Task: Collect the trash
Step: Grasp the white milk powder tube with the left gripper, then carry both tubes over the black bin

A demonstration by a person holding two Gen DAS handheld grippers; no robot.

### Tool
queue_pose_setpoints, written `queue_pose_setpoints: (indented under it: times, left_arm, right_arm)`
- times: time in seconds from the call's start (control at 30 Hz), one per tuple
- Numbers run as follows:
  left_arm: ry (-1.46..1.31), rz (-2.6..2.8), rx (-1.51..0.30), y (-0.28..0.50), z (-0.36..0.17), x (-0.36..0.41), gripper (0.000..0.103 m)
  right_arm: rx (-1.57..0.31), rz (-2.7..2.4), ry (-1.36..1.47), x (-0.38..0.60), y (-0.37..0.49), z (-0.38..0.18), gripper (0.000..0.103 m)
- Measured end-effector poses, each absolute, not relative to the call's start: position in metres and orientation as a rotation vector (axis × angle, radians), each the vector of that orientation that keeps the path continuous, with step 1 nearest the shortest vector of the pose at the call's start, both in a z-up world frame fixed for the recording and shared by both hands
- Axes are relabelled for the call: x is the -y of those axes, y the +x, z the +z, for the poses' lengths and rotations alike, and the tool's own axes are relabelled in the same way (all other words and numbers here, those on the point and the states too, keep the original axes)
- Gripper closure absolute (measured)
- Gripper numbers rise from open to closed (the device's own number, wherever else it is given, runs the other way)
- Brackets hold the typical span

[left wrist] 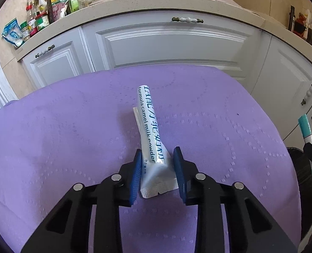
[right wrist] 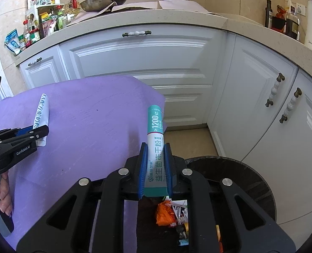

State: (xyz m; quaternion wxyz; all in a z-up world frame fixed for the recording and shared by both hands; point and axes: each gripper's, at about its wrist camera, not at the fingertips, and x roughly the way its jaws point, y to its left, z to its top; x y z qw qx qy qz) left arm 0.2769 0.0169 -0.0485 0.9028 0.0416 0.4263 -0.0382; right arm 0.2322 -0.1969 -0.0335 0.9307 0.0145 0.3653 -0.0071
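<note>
Matt purple cloth [left wrist: 71,147] with stitched dotted quilting; glossy foil sachet [left wrist: 151,139] (crimped at its end); ribbed blue rubbery pads [left wrist: 136,172]; glossy white cabinet doors [right wrist: 139,59].

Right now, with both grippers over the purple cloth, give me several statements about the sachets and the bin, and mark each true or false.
1. The right gripper is shut on the teal sachet. True.
2. The white sachet lies inside the black bin. False: it is over the purple cloth, between the left gripper's fingers.
3. The bin already holds trash. True.
4. The teal sachet lies flat on the cloth. False: it is held off the cloth.
</note>
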Motion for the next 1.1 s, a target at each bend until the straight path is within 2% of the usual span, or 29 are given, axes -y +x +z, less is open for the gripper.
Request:
queue_pose_setpoints:
  times: [0.43, 1.1]
  left_arm:
    - [0.133, -0.075, -0.803, 0.233, -0.035, -0.019, 0.082]
    - [0.144, -0.132, -0.713, 0.137, -0.006, -0.011, 0.083]
  right_arm:
    - [-0.735, -0.029, 0.052, 0.190, 0.189, -0.023, 0.087]
    - [-0.682, -0.086, 0.074, 0.201, 0.089, -0.002, 0.087]
